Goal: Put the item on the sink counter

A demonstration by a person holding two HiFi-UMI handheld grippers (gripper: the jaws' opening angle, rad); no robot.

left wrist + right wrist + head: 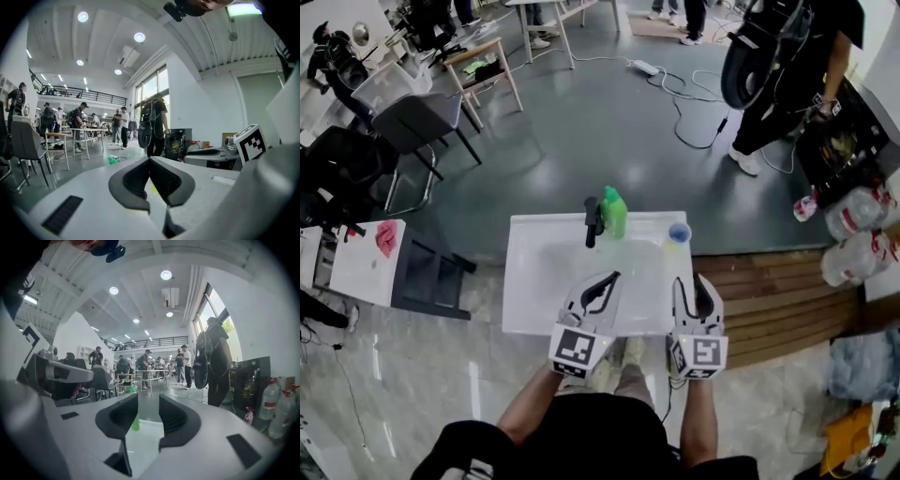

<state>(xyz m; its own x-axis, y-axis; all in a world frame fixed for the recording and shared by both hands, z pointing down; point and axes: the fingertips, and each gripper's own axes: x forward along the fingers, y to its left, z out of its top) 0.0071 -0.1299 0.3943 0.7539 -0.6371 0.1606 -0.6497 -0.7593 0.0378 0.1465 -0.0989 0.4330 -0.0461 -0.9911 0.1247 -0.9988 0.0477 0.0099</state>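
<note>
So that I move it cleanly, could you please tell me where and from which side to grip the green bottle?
Grip the green bottle around its upright body, below the narrower top, coming from the near right side: the black faucet stands close on its left, and the right gripper is open.

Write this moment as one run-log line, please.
left gripper: jaws shut, empty | right gripper: jaws apart, empty | green bottle: upright on sink counter

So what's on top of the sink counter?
On the sink counter stand a green bottle, a black faucet beside it, and a blue cup at the far right corner. The left tool and right tool cover part of its near edge.
</note>
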